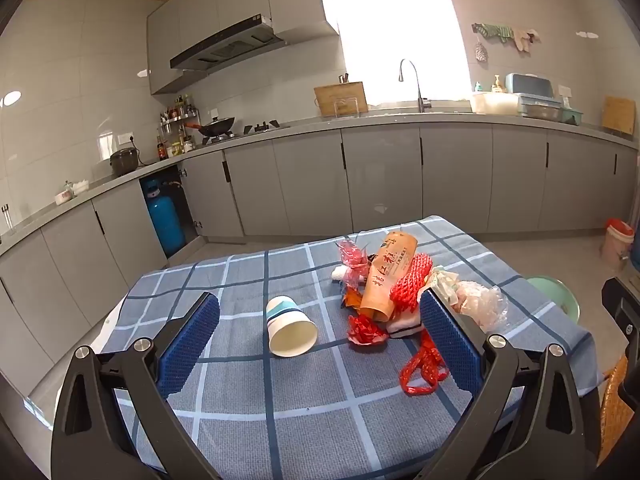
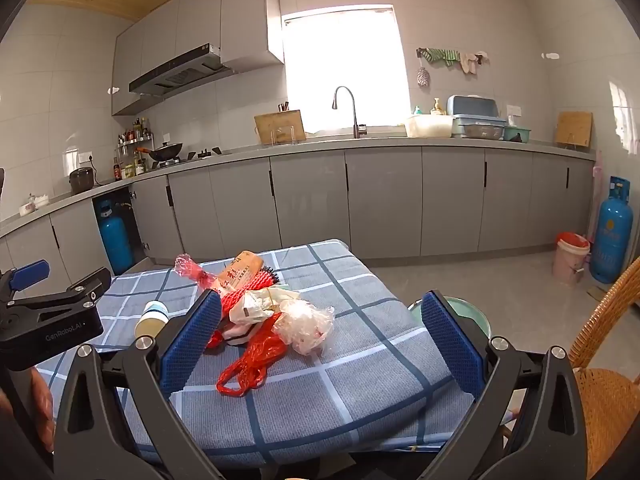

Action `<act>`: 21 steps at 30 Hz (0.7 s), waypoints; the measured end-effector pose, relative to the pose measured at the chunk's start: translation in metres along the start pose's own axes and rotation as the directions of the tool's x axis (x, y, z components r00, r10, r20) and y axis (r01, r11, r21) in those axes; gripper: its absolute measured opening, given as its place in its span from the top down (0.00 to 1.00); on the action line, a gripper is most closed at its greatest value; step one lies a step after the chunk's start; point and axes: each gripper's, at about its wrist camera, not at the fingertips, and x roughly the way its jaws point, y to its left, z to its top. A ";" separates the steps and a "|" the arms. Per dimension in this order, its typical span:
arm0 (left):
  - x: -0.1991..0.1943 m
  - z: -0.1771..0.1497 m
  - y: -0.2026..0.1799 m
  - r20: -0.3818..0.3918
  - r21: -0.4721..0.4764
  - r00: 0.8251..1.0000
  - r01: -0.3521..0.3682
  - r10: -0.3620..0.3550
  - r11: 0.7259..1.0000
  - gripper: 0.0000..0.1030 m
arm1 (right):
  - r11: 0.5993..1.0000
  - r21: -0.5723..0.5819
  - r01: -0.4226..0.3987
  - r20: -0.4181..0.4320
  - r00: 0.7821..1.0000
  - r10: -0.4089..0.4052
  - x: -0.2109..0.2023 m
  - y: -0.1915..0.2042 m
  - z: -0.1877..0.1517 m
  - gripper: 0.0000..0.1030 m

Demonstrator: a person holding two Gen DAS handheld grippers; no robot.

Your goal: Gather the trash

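A pile of trash lies on the blue checked tablecloth (image 1: pixel 248 392): a tipped paper cup (image 1: pixel 289 327), a brown paper bag (image 1: pixel 387 276), red foam netting (image 1: pixel 412 280), a red plastic bag (image 1: pixel 424 364), a clear plastic wrap (image 1: pixel 482 300) and a pink wrapper (image 1: pixel 352 258). My left gripper (image 1: pixel 320 340) is open above the table, the cup between its fingers ahead. My right gripper (image 2: pixel 326 338) is open, with the red bag (image 2: pixel 252 364) and clear wrap (image 2: pixel 306 326) ahead between its fingers. The cup (image 2: pixel 151 319) lies at left. The left gripper's body (image 2: pixel 48 316) shows there too.
A pale green stool (image 2: pixel 474 316) stands past the table's right edge. A wicker chair (image 2: pixel 604 380) is at right. A pink bin with a red liner (image 2: pixel 571 256) and a blue gas cylinder (image 2: pixel 612 232) stand by the grey cabinets (image 2: pixel 380 200).
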 end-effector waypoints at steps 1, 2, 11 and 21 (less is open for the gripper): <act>0.000 -0.002 0.001 -0.001 -0.002 1.000 -0.002 0.002 1.000 0.04 | 1.000 -0.001 0.001 -0.004 1.000 -0.001 0.000 0.000 0.000 0.05; 0.000 -0.002 0.001 -0.001 -0.003 1.000 -0.002 0.002 1.000 0.04 | 1.000 -0.003 0.003 -0.003 1.000 -0.003 0.000 0.000 0.000 0.05; -0.001 0.001 0.000 0.004 -0.002 1.000 -0.002 0.002 1.000 0.04 | 1.000 -0.004 0.003 -0.005 1.000 -0.003 0.000 0.000 0.000 0.05; -0.006 0.006 0.000 0.009 -0.002 1.000 -0.002 0.002 1.000 0.04 | 1.000 -0.001 0.003 -0.006 1.000 -0.003 0.000 0.000 0.000 0.05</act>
